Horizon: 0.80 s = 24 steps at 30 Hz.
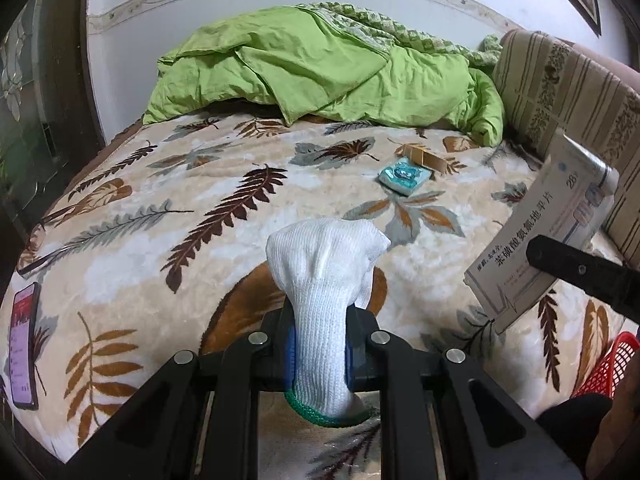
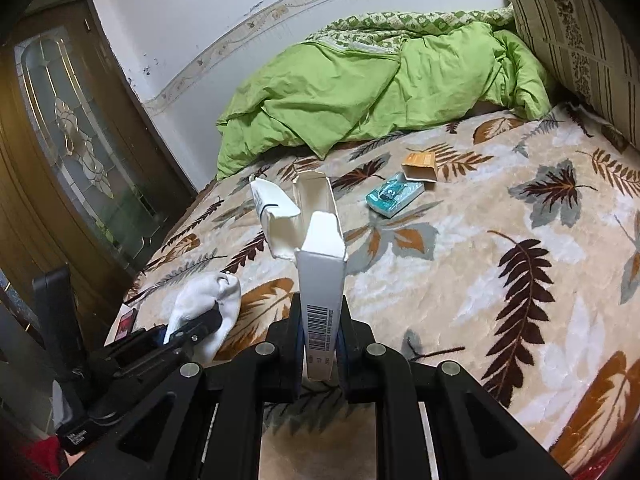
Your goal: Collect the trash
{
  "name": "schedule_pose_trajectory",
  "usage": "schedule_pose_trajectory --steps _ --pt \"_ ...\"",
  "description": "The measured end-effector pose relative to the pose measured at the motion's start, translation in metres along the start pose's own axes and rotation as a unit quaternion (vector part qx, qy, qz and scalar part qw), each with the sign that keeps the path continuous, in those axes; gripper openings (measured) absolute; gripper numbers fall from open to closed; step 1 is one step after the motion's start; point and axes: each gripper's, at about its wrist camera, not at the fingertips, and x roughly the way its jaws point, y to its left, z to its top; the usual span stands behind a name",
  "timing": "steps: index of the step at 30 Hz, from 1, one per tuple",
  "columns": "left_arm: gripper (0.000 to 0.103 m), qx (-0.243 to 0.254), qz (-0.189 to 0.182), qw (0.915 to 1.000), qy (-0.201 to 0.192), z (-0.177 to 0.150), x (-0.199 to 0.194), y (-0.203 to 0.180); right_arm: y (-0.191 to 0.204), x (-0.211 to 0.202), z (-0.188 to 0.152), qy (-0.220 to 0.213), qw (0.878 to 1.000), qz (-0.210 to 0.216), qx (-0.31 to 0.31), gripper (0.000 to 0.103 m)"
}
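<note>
- The left gripper [image 1: 320,354] has its jaws clenched on a white knit glove [image 1: 324,280], pinched around the cuff end so the finger end stands bunched above the pads. Gripping the narrow cuff, I judge, keeps the floppy fabric from slipping out.
- The right gripper [image 2: 320,354] has its jaws clenched on an opened white medicine box [image 2: 322,280], taken at the barcode end with its torn flaps pointing away. Holding the closed end probably gives the pads something stiff to press on.
- Both pieces of trash hang above the leaf-patterned bed blanket [image 1: 160,208], not resting on it. In the left view the box shows at the right edge, just above a red basket [image 1: 608,368] at the near right corner, which looks like the likely drop spot.
- Two more pieces lie far on the blanket: a teal packet [image 1: 405,177] and, touching it on its far side, a small brown carton [image 1: 426,158]. They sit close to the green quilt [image 1: 320,68].
- A phone [image 1: 25,344] lies at the near left edge, well apart from the trash; I would not count it as rubbish.
- Both hands are full, so the far pieces likely wait until these two are dropped.
</note>
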Motion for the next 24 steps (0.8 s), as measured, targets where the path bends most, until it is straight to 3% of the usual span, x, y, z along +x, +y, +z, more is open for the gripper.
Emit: schedule_pose_trajectory --steps 24 --pt "0.017 -0.007 0.031 0.9995 -0.006 0.0 0.008 0.004 0.013 0.014 -0.002 0.02 0.999 -0.029 -0.032 0.014"
